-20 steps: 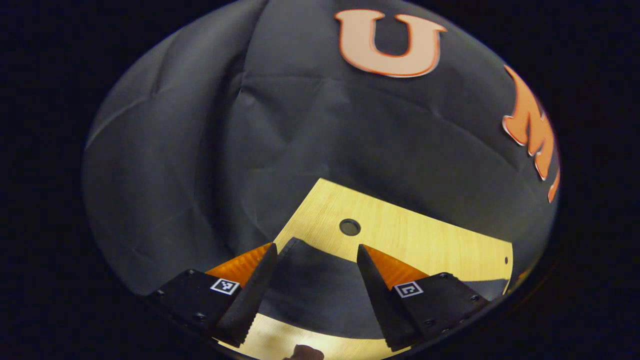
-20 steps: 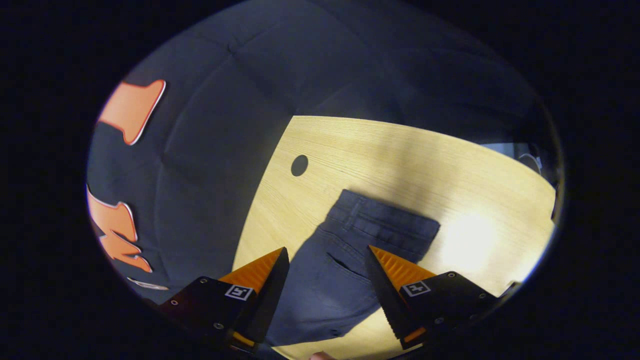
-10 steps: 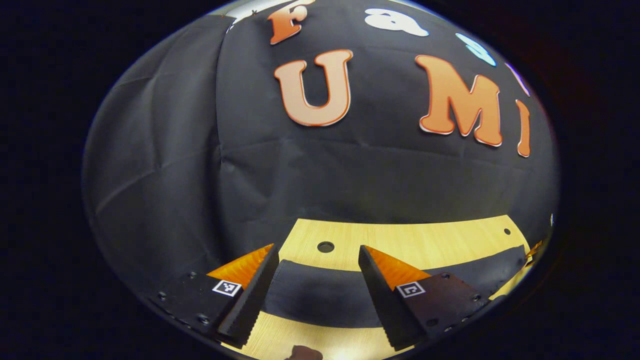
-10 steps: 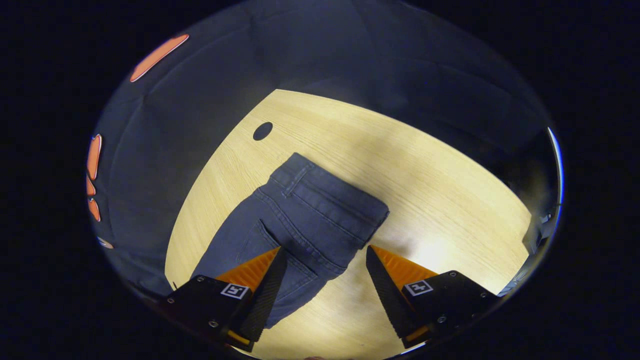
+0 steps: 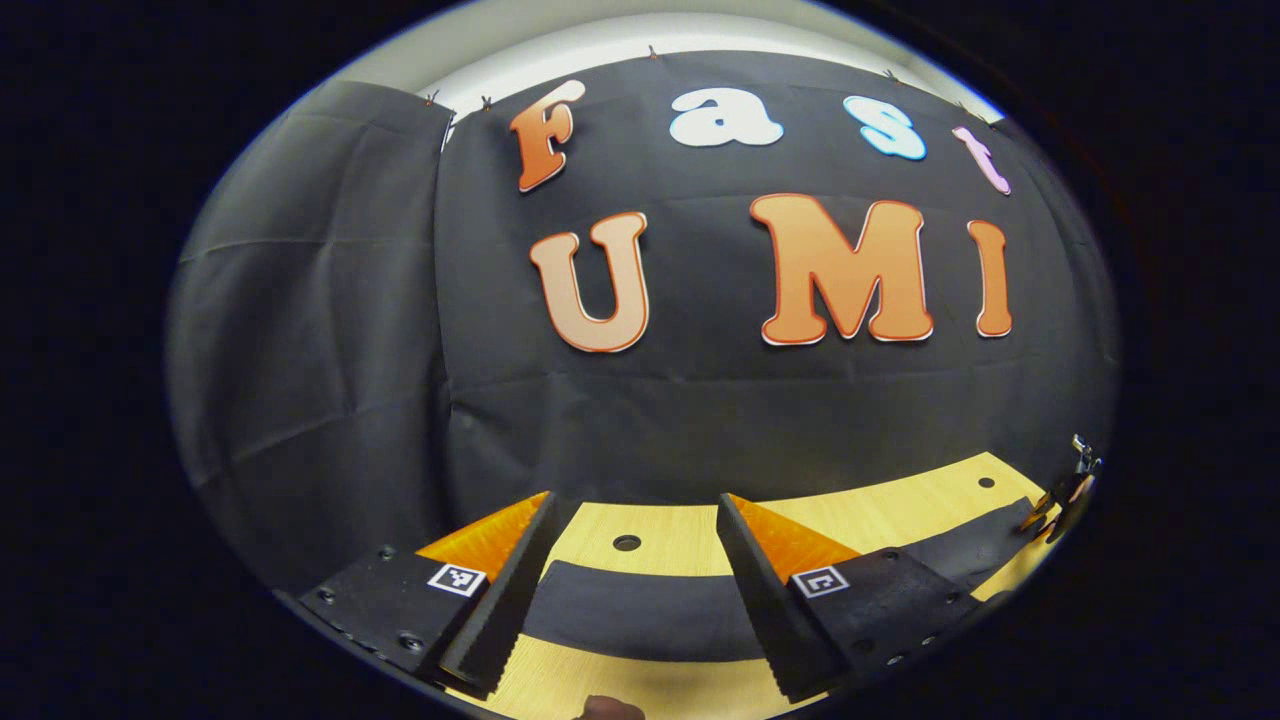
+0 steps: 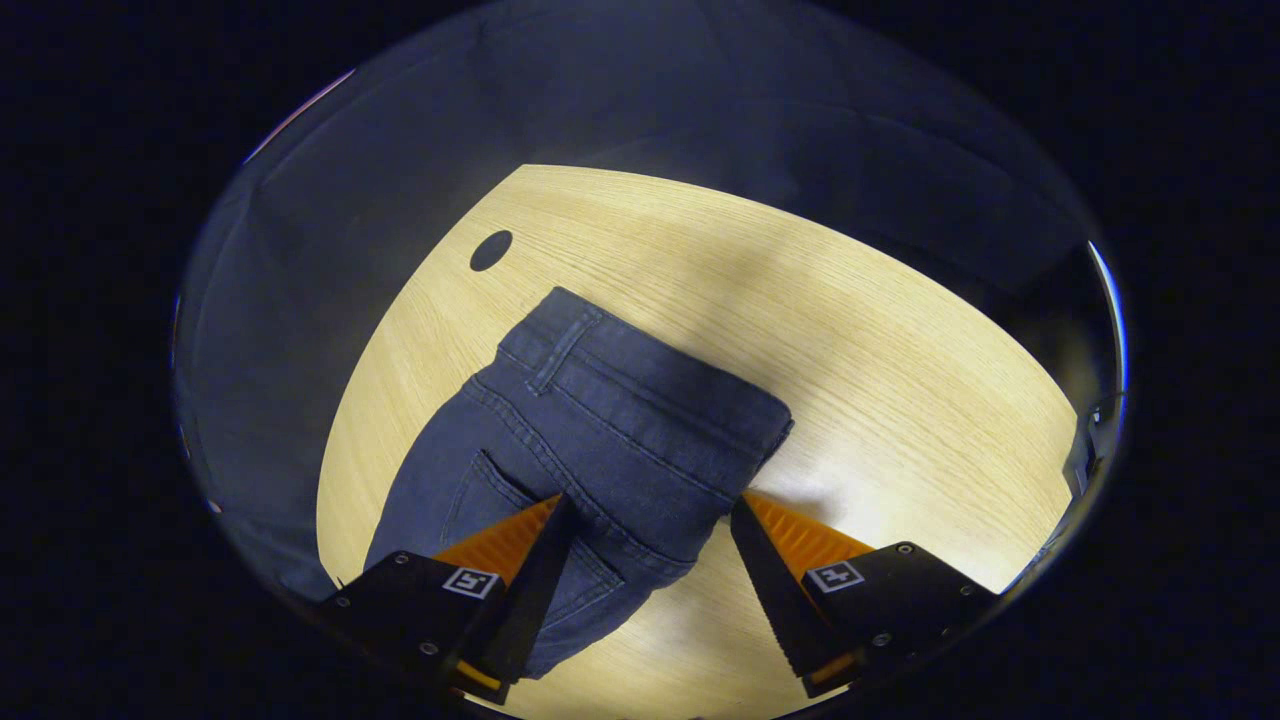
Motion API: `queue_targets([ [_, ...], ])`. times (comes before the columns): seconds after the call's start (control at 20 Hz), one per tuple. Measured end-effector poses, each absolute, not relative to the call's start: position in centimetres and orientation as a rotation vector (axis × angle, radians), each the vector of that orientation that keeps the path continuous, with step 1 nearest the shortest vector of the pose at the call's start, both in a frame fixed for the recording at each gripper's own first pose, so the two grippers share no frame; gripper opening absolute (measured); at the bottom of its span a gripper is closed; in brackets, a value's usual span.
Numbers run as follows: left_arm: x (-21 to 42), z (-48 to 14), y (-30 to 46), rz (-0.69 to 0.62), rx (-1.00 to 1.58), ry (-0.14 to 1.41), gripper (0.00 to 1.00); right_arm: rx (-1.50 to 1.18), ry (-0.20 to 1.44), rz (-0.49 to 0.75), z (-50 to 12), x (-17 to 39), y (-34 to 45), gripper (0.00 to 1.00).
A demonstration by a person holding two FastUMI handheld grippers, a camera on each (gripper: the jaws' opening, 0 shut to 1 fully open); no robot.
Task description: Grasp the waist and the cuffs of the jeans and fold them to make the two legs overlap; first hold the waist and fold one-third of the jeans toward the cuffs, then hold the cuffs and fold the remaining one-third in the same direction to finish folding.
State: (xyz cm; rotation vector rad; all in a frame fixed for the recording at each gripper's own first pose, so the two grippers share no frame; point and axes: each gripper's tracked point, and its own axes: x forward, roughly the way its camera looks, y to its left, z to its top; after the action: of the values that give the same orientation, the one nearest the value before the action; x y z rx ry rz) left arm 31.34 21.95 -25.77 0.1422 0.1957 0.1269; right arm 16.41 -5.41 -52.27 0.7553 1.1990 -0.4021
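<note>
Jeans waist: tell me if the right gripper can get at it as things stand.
Probably yes. The right gripper is open above the jeans, whose waist lies flat on the table, uncovered.

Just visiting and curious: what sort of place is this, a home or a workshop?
Likely a recording booth, not a home: black cloth hangs as a wall behind a bare wooden table, and only jeans lie on it between two open grippers.

The jeans (image 6: 590,430) lie flat on the table (image 6: 850,320) — waistband (image 6: 660,385) toward the far side. A hole (image 6: 491,250) in the tabletop sits beyond them, to the left — near the edge.
</note>
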Motion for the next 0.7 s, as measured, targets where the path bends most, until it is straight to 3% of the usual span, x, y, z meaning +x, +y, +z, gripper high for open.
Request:
queue_targets([
  [0.15,29.3,-26.2,17.1,0.069,0.093,0.2,0.94,0.681,1.183,-0.413,-52.8,16.7,-5.1,0.92],
  [0.3,27.3,-28.0,12.5,-0.007,0.074,0.247,0.94,0.735,1.158,-0.408,-53.2,17.5,-3.8,0.47],
  [0.35,26.9,-28.3,11.9,-0.01,0.084,0.253,0.95,0.769,1.155,-0.427,-53.9,18.1,-3.6,0.46],
  [0.4,26.4,-28.4,11.3,-0.021,0.083,0.262,0.95,0.757,1.162,-0.393,-53.2,17.8,-3.6,0.29],
  [0.7,25.9,-27.7,10.9,0.018,0.082,0.229,0.95,0.664,0.967,-0.292,-48.4,18.6,-4.0,0.28],
])
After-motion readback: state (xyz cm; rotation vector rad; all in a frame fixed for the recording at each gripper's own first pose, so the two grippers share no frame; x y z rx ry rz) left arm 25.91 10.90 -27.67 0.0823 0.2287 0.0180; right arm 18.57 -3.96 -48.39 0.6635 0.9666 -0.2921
